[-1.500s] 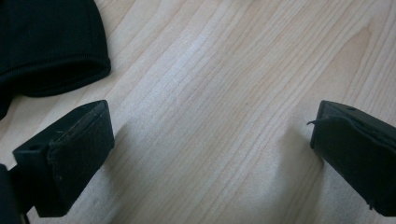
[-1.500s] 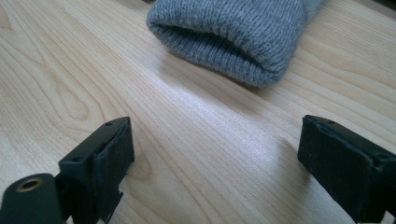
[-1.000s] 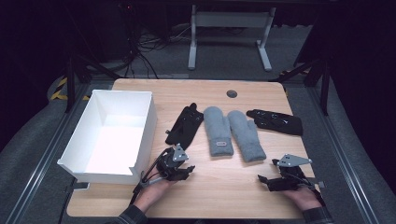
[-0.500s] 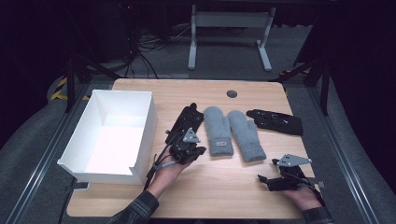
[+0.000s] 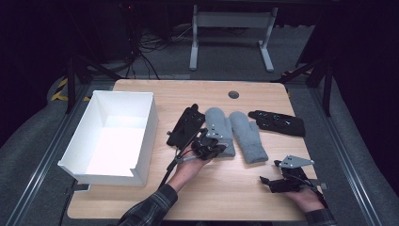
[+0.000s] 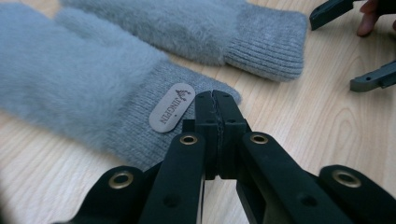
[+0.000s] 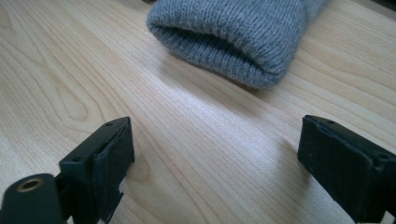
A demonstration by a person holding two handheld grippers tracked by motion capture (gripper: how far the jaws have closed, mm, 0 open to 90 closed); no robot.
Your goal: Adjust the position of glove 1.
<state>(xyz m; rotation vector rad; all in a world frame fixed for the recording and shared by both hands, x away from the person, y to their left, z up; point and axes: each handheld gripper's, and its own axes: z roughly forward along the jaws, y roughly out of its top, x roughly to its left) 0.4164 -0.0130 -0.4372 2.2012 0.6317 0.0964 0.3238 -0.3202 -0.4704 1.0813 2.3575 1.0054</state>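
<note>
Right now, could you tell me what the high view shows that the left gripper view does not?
High view alone: the white box, two black gloves and the person's forearms. Left gripper view alone: the small label on the nearer grey mitten's cuff, and the left gripper with jaws shut, empty, at that cuff's edge. Both: the two grey mittens and the wooden table.

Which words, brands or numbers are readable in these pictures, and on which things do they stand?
"JINGPIN", under a small logo too small to make out: on the oval tag sewn on the cuff of the left grey mitten.
No other text is readable.
</note>
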